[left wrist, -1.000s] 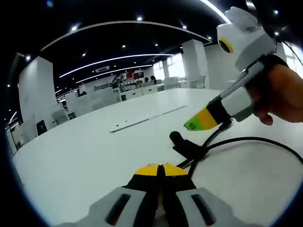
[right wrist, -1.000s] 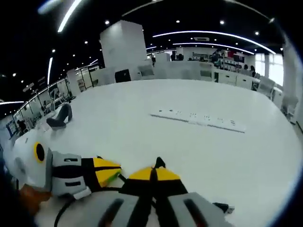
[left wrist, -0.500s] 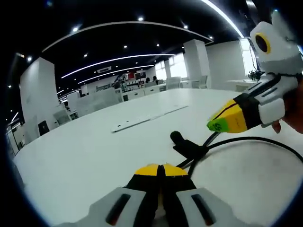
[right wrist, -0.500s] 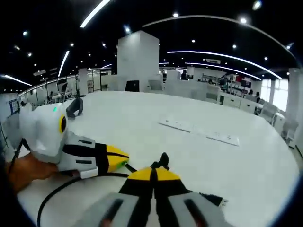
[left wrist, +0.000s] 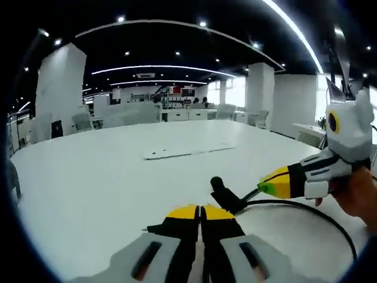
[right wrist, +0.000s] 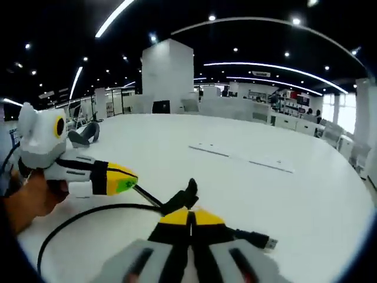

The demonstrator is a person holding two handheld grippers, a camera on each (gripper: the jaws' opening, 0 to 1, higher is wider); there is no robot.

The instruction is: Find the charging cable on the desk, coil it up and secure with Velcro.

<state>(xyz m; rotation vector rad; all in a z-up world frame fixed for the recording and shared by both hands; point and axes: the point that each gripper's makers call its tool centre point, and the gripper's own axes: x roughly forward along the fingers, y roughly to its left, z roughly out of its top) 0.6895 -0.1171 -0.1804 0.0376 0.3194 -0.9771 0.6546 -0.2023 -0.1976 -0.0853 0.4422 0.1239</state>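
Observation:
A black charging cable [left wrist: 330, 219] lies in a loop on the white desk [left wrist: 88, 183]. Its black Velcro strap [left wrist: 221, 192] sticks up just past my left gripper [left wrist: 200, 213], whose yellow-tipped jaws are shut with the cable running in under them. From the right, my right gripper [left wrist: 266, 187] comes in, shut on the cable beside the strap. In the right gripper view, my right gripper [right wrist: 189, 217] is shut at the bottom. There the strap [right wrist: 181, 200] rises ahead, the USB plug [right wrist: 260, 240] lies to the right, and the cable [right wrist: 76, 218] loops left below the left gripper [right wrist: 131, 181].
A long white power strip [left wrist: 184, 152] lies farther back on the desk, also visible as the strip [right wrist: 241, 157] in the right gripper view. A dark headset-like object [right wrist: 82, 134] rests at the far left. A hand [right wrist: 32, 200] holds the left gripper. Office desks and a pillar stand behind.
In the left gripper view the right gripper has come down from above to desk level at the right. In the right gripper view the USB plug now shows fully and the left gripper sits farther left.

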